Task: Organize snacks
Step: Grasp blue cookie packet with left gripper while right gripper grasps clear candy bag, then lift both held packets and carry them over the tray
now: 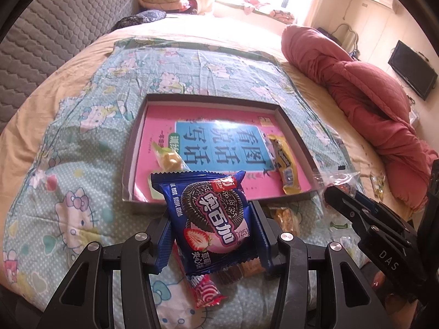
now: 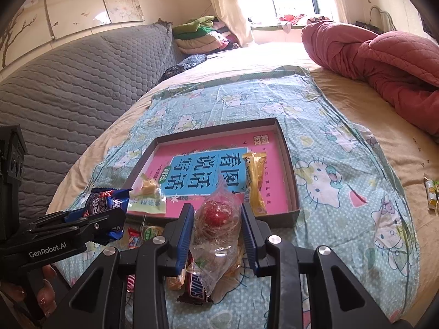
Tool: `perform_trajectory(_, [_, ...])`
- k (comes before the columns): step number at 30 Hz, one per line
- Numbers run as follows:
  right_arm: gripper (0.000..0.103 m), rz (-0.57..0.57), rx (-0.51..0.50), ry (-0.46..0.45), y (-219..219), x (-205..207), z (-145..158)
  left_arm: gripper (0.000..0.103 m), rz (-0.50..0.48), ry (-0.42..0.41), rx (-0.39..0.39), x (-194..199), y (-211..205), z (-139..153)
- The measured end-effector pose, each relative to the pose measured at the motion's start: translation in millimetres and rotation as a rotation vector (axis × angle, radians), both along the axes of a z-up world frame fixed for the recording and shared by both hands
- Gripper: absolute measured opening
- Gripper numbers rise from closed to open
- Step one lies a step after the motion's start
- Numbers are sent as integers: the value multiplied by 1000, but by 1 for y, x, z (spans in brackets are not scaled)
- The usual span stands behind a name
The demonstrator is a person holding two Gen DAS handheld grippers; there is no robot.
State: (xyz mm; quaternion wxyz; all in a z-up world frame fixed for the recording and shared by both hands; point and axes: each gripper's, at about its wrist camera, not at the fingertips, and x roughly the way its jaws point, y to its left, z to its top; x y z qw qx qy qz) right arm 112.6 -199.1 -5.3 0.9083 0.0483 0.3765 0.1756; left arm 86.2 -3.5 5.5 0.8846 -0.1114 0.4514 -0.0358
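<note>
We have the left gripper (image 1: 211, 235) clamped on a blue cookie packet (image 1: 208, 219), its two pads pressing the packet's sides, and the packet hangs just above the near edge of the shallow box (image 1: 297, 134). Our right gripper (image 2: 216, 235) is closed on a clear plastic bag (image 2: 216, 227) with a red sweet inside, pads snug against the crinkled film, also at the near edge of the box.

Inside the box, a pink book with a blue title panel (image 2: 203, 170) covers the floor. On it, a yellow wrapped bar (image 2: 256, 181) lies along the right side, and a small pale yellow candy (image 2: 149, 186) sits at the near left corner.

Below our grippers, loose snacks lie on the cartoon-cat sheet (image 2: 329, 181): a brown chocolate bar (image 2: 196, 288) under the right gripper, and a red and white striped wrapper (image 1: 204, 290) under the left one. Far right on the bed, a rolled red quilt (image 1: 370, 96) lies well apart from the box. A couple of small packets (image 2: 430, 192) sit alone at the right edge of the bed.
</note>
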Motion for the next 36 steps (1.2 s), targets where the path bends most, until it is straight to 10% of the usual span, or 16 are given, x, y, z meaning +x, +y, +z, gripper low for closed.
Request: perform_trajectory(36, [35,-96,6,-23,-3,43,15,52,-38,-39,-69,56,12,-5])
